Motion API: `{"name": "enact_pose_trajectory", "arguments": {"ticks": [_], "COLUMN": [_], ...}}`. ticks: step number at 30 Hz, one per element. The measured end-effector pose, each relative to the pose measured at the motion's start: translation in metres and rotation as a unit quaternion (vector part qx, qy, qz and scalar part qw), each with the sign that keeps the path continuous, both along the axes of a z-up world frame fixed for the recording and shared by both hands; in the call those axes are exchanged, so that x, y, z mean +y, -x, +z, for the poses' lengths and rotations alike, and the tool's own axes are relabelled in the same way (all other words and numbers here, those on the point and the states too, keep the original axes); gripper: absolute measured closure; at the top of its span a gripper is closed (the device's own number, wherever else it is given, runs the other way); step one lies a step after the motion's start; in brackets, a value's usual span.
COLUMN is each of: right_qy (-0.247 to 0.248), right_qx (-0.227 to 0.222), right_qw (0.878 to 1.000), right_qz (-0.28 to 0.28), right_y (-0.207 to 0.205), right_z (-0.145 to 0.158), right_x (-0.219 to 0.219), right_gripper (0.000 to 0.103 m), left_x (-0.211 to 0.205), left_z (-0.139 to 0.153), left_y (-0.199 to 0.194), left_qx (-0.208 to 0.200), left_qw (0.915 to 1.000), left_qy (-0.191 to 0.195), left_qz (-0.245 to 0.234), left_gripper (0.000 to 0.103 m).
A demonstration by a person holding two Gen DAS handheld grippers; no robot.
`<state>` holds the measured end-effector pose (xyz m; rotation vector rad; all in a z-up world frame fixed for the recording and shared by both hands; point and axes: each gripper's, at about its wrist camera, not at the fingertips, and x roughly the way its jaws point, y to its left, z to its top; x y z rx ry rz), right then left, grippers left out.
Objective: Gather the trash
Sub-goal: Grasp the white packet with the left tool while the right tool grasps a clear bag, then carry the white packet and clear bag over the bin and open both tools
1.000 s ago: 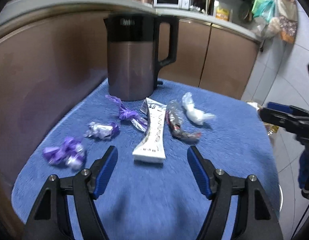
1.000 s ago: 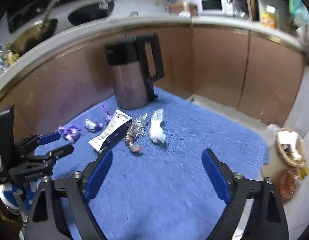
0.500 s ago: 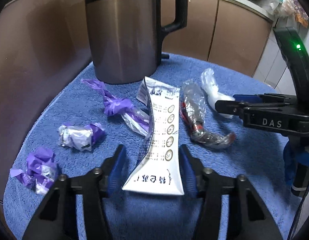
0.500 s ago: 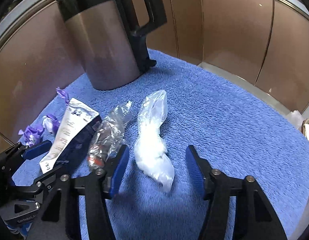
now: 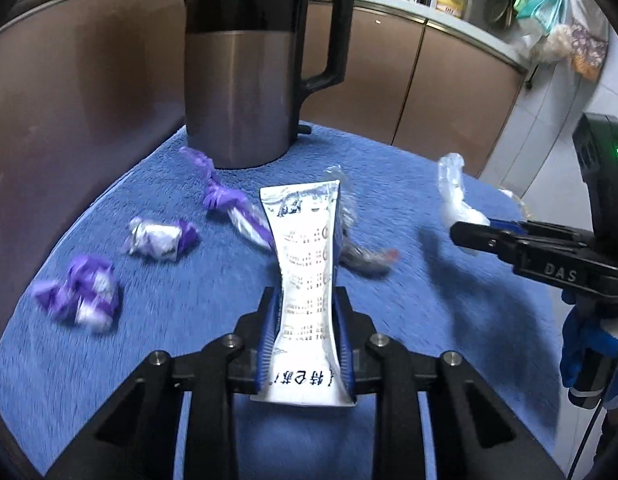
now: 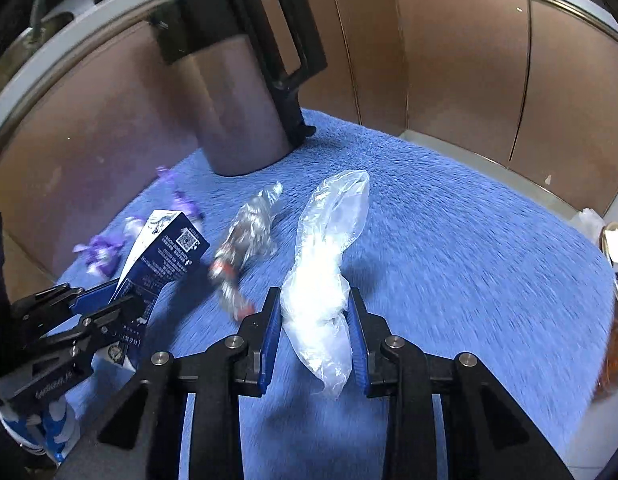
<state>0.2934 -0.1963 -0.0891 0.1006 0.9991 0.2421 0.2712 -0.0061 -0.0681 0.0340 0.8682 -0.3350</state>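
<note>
1. Here, the nearest thing is the grip itself. The left gripper (image 5: 307, 336) has its blue pads pressed in on both sides of the white sachet (image 5: 305, 280), which buckles slightly between them. The right gripper (image 6: 313, 332) has its pads drawn in against the clear plastic bag (image 6: 327, 264), with the bag's tail drooping toward the camera. Both holds look soft, so I would keep the squeeze steady and not ease it while lifting.

2. Just beyond the fingertips, both pieces stick out well ahead of the pads. The sachet's far end appears raised off the blue towel (image 5: 449, 320), and the bag's upper part billows forward of the right claw. Lift straight up, slowly, so the loose ends do not drag neighbouring litter along.

3. A little further on, ahead and right of the left claw and ahead and left of the right one, the crinkled foil wrapper (image 6: 245, 248) lies on the towel, close to both loads. That is the piece most likely to snag.

4. Left of the left claw lie three purple wrappers (image 5: 161, 236), apart from the held things, waiting for later trips.

5. Furthest ahead stands the kettle (image 5: 245, 80), upright at the towel's back edge. Carry both loads back and away from it; a basket (image 6: 615, 248) at the far right of the right claw's view may be the drop place, though I cannot be sure.
</note>
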Motion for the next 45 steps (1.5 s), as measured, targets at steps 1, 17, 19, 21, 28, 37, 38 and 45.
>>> {"name": "enact_pose_trajectory", "arguments": {"ticks": [1, 17, 19, 21, 28, 37, 38, 45], "right_qy": [-0.003, -0.015, -0.003, 0.001, 0.009, 0.025, 0.022, 0.021], "right_qx": [-0.005, -0.068, -0.067, -0.061, -0.026, 0.057, 0.065, 0.11], "right_qw": [1.0, 0.997, 0.996, 0.994, 0.981, 0.964, 0.962, 0.955], "right_qz": [0.001, -0.035, -0.063, -0.092, -0.191, -0.259, -0.263, -0.276], "right_y": [0.014, 0.214, 0.242, 0.266, 0.325, 0.365, 0.364, 0.358], "right_z": [0.007, 0.084, 0.086, 0.083, 0.047, -0.021, -0.03, -0.078], "right_x": [-0.002, -0.062, -0.086, -0.112, -0.19, -0.255, -0.26, -0.284], "right_gripper": [0.072, 0.072, 0.072, 0.072, 0.072, 0.071, 0.071, 0.07], "left_x": [0.002, -0.013, -0.029, -0.054, -0.167, -0.291, -0.303, -0.349], "left_z": [0.002, 0.087, 0.094, 0.098, 0.081, 0.012, 0.002, -0.048], "left_y": [0.007, 0.152, 0.165, 0.181, 0.227, 0.249, 0.249, 0.237], "left_qx": [-0.001, -0.061, -0.066, -0.068, -0.04, 0.049, 0.061, 0.115], "left_qw": [1.0, 0.9969, 0.9957, 0.9937, 0.9813, 0.9624, 0.9607, 0.9523], "left_qy": [0.004, 0.037, 0.04, 0.043, 0.042, 0.02, 0.015, -0.005], "left_qz": [0.0, -0.033, -0.053, -0.078, -0.184, -0.266, -0.271, -0.283], "left_gripper": [0.078, 0.078, 0.078, 0.078, 0.078, 0.077, 0.077, 0.076]}}
